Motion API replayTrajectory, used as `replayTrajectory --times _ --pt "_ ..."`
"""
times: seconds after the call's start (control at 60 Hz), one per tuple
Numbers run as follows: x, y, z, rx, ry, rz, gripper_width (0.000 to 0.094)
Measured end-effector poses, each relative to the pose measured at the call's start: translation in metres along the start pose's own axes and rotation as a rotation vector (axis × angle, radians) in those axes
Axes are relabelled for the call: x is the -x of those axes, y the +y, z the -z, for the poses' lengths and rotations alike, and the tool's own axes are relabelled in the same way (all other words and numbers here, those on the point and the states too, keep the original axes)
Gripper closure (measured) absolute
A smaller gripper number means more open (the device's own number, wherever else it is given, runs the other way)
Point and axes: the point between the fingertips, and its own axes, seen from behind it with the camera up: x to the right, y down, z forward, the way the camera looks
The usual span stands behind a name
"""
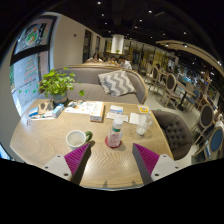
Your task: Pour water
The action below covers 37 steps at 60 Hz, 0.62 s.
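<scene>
My gripper (112,160) is open and empty, held above the near edge of a wooden table (100,160). Its two fingers, with magenta pads (77,157), stand wide apart. Just ahead of the fingers a small glass bottle or cup (115,134) stands on a red coaster. To its left, ahead of the left finger, sits a white cup with green inside (77,138). Further right stands a small clear glass (141,126).
A potted green plant (57,84) stands at the table's far left with books (45,111) beside it. Papers and a box (115,113) lie mid-table. A grey sofa (105,80) with a striped cushion lies beyond; an armchair (172,130) is to the right.
</scene>
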Motion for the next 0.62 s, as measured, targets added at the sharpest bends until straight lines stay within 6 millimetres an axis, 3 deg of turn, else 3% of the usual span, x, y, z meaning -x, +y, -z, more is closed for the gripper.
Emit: replayTrajectory --times 0.133,0.25,0.45,0.617 --pt "0.019 -0.001 0.055 -0.004 -0.009 -0.016 0.0082" --pt "0.029 0.001 0.082 -0.012 -0.013 -0.034 0.0082" --pt "0.034 0.005 0.101 -0.009 -0.005 -0.065 0.0081" --pt "0.034 0.002 0.104 -0.016 0.014 -0.063 0.0081"
